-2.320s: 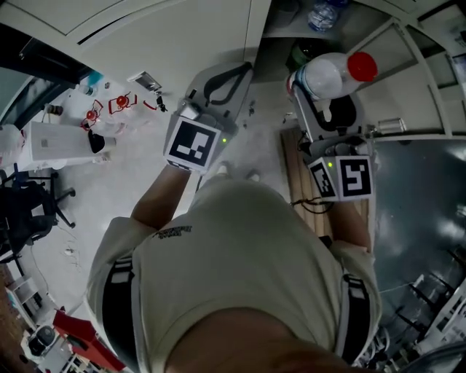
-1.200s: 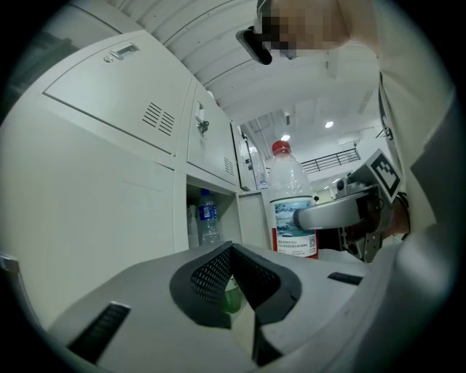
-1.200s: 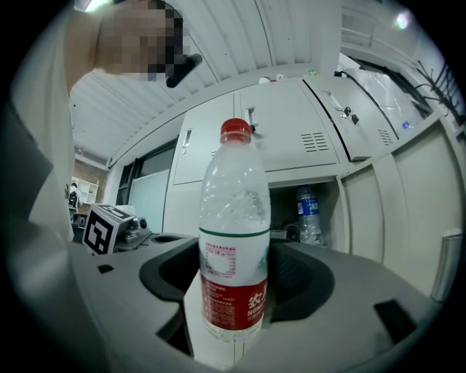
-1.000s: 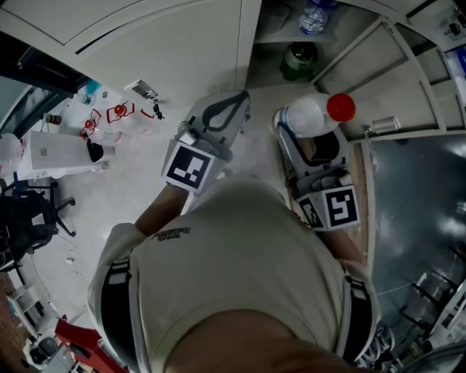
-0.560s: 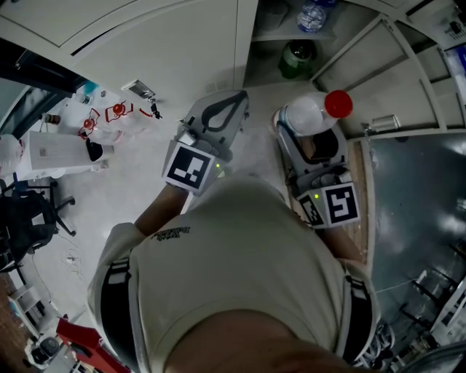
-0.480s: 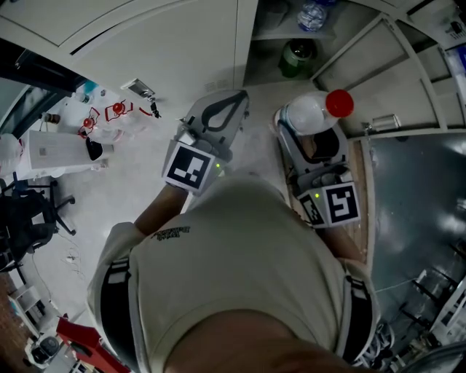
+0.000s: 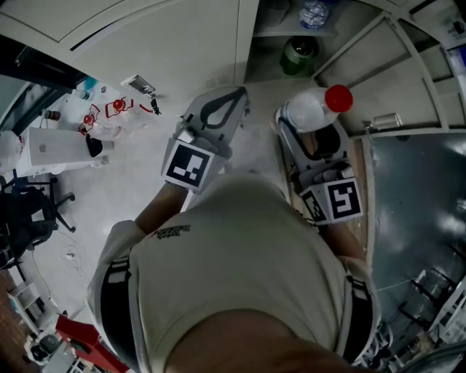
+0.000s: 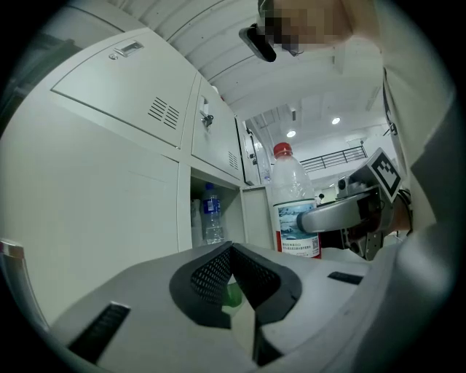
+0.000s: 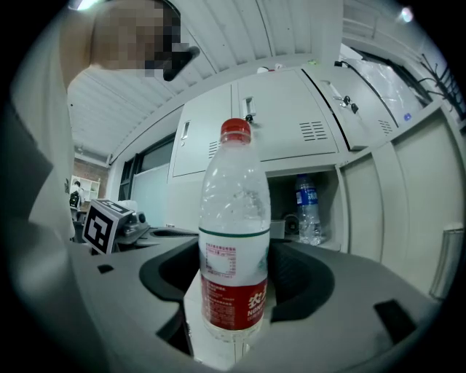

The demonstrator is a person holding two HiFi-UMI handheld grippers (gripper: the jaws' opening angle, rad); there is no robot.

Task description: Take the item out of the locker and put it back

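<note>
A clear water bottle (image 7: 312,114) with a red cap and red label (image 9: 234,248) stands upright in my right gripper (image 7: 309,125), whose jaws are shut on its lower body (image 9: 233,295). It hangs just in front of the open locker compartment (image 7: 271,52). My left gripper (image 7: 234,96) is level with it on the left, shut with its tips touching and nothing between them (image 8: 244,288). In the left gripper view the bottle (image 8: 294,207) and the right gripper (image 8: 342,215) show to the right.
Inside the compartment stand a blue-labelled bottle (image 7: 314,13) (image 9: 309,210) (image 8: 212,215) and a green item (image 7: 298,55). Shut locker doors (image 7: 145,44) fill the left. A grey metal panel (image 7: 411,197) lies to the right; clutter and a chair (image 7: 29,211) sit on the floor at left.
Since the earliest frame the right gripper has carried the bottle left and slightly lower in the head view. Over the last second both grippers have barely moved.
</note>
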